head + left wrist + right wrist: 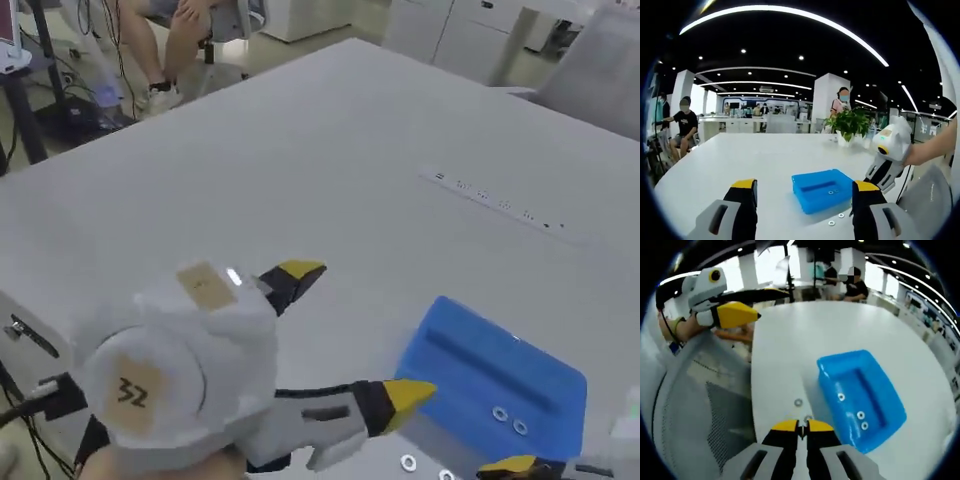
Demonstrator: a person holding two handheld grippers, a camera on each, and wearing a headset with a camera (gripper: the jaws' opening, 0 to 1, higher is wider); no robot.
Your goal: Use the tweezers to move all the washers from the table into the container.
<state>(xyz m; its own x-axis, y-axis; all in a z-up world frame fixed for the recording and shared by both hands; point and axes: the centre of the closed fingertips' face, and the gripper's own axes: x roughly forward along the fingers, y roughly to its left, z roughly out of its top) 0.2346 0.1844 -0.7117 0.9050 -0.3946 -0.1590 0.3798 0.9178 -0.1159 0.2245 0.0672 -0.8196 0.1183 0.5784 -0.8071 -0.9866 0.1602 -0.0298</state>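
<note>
1. Head view: a white table (300,150) in an office. The left gripper (355,332) is close to the camera, with its jaws spread wide and nothing between them. The blue container (470,365) sits just past its lower tip with two rings inside. Loose washers (408,462) lie on the table just beside the container's near edge. The tip of the right gripper (515,465) pokes in near them.
2. Left gripper view: an open-plan room with a plant (850,122) at the far end of the table. The jaws stand far apart and hold nothing. The container (822,189) lies ahead, and two washers (831,223) rest in front of it by the right-hand jaw.
3. Right gripper view: the jaws of the right gripper (801,427) are all but closed. A thin dark sliver between them may be the tweezers, but it is too small to tell. One washer (808,418) lies just off the tips and another a little farther out. Three more sit in the container (880,390).
4. The washers are probably light, stiff and slick, and they lie flat on a smooth top, so they would likely skid under a push. A pinch across the ring, with one tine through the hole, looks safest.
</note>
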